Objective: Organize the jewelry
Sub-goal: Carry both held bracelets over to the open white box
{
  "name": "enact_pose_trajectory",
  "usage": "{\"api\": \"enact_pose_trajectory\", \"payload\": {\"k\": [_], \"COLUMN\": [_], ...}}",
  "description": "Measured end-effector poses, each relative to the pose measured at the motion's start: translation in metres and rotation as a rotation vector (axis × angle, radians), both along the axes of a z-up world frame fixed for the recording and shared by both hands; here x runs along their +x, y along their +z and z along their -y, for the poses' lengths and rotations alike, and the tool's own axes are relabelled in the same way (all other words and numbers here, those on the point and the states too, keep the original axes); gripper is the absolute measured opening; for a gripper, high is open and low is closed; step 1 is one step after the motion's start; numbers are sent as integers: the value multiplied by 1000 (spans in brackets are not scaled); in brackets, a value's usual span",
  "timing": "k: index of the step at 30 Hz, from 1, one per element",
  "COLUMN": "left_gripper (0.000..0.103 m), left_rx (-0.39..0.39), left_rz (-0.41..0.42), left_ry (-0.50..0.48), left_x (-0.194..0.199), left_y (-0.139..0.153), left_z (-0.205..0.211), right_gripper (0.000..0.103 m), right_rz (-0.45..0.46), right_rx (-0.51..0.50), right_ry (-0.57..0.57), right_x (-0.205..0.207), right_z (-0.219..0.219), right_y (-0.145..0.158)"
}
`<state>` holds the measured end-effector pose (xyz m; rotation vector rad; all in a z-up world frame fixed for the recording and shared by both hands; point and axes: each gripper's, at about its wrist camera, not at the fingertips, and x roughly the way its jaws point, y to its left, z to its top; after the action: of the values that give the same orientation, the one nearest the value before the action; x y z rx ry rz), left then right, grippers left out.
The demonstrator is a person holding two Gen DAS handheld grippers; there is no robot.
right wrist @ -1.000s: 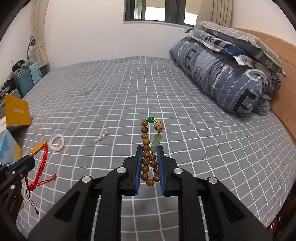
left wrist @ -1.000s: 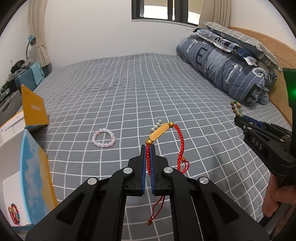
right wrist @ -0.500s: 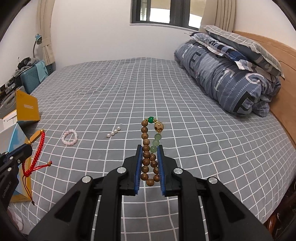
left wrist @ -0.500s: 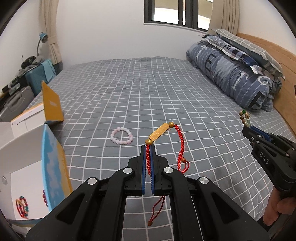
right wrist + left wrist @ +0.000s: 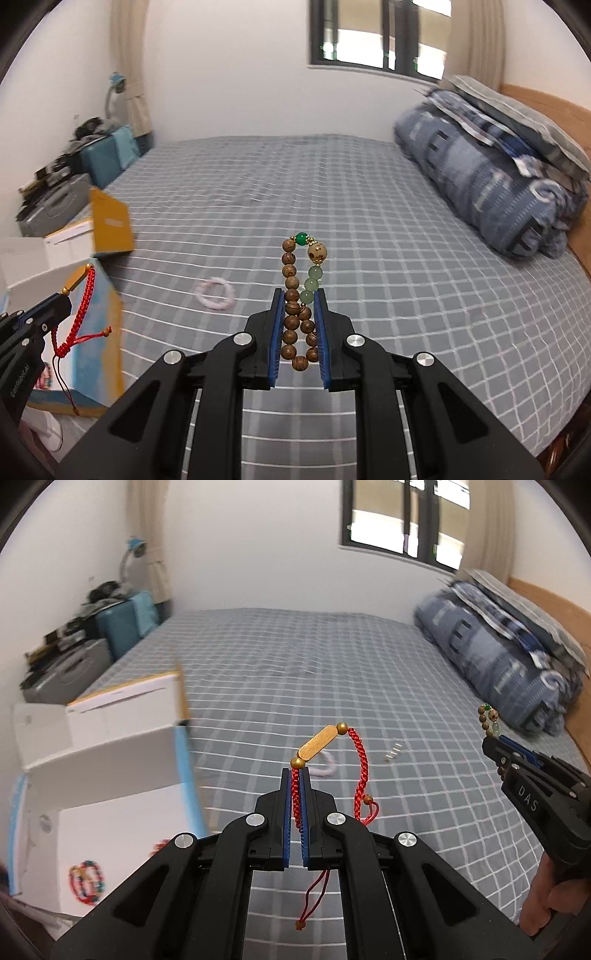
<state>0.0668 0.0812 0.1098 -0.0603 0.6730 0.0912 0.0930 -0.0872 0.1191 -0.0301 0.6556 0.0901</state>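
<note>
My left gripper (image 5: 295, 775) is shut on a red braided cord bracelet (image 5: 360, 760) with a gold bar, held above the bed; it also shows in the right wrist view (image 5: 83, 299). My right gripper (image 5: 299, 295) is shut on a brown wooden bead bracelet (image 5: 291, 280) with green beads, also seen in the left wrist view (image 5: 489, 722). A pink bead bracelet (image 5: 216, 293) and a short row of pearls (image 5: 392, 753) lie on the grey checked bedspread. An open white box (image 5: 110, 812) to the left holds a colourful bead bracelet (image 5: 86, 880).
The box's orange flap (image 5: 110, 225) stands up at the left bed edge. A folded blue quilt and pillows (image 5: 491, 184) lie along the right side by a wooden headboard. A blue suitcase and clutter (image 5: 122, 624) stand at the far left.
Both grippers have swung left with their bracelets. The open white box now fills the left of the left wrist view, closer than before. The pink bracelet appears further right.
</note>
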Motion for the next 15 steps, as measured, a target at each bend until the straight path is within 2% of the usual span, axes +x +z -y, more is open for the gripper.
{"api": "enact_pose_trajectory", "payload": {"k": [7,15], "left_gripper": [3,3], "left_rx": [-11,-21], "left_rz": [-1,-51], "left_ry": [138,287], "left_x": [-25,-53], "left_y": [13,-1], "left_z": [-75,-165], "right_gripper": [15,15], "right_rz": [16,-1], "right_rx": [-2,-9], "right_ry": [138,306], "right_x": [-11,-27], "right_z": [-88,-194], "right_y": [7,-5]}}
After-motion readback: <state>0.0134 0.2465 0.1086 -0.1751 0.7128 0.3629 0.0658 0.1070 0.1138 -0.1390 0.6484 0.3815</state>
